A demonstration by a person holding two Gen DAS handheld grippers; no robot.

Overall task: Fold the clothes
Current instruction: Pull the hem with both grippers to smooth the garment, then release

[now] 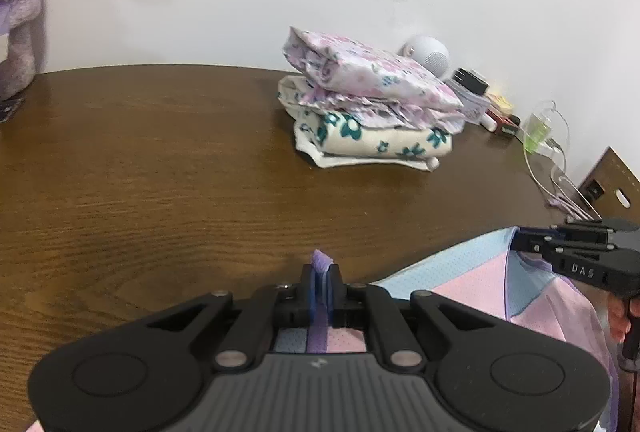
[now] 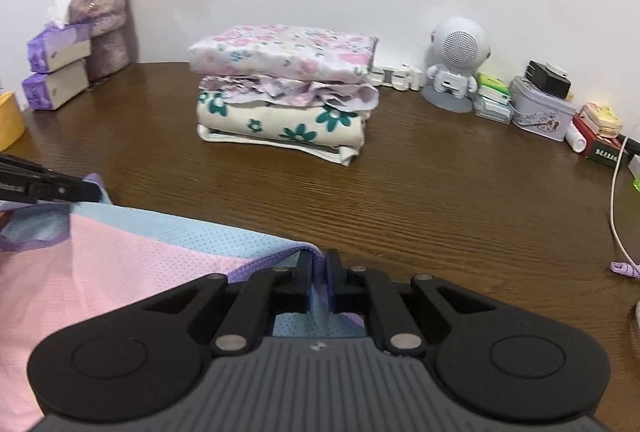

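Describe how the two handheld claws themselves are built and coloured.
Both are matte black. The left claw and right claw each have two round-ended side lobes, silver pivot pins, folding link bars and a ribbed grey centre plate with a small logo. Pad faces look blue. Seen from the left wrist, the right claw's side reads "DAS".

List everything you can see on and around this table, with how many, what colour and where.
garment: one, pink, blue and purple, near edge, held
folded clothes: one stack, floral, table middle
tissue packs: two, purple, far left
vase: one, purple, with flowers, behind tissues
speaker: one, white, astronaut-shaped, by wall
tin: one, pale, right of speaker
charger: one, black, on tin
cable: one, white, right edge
table: one, brown wood
left gripper: shut on garment
right gripper: shut on garment
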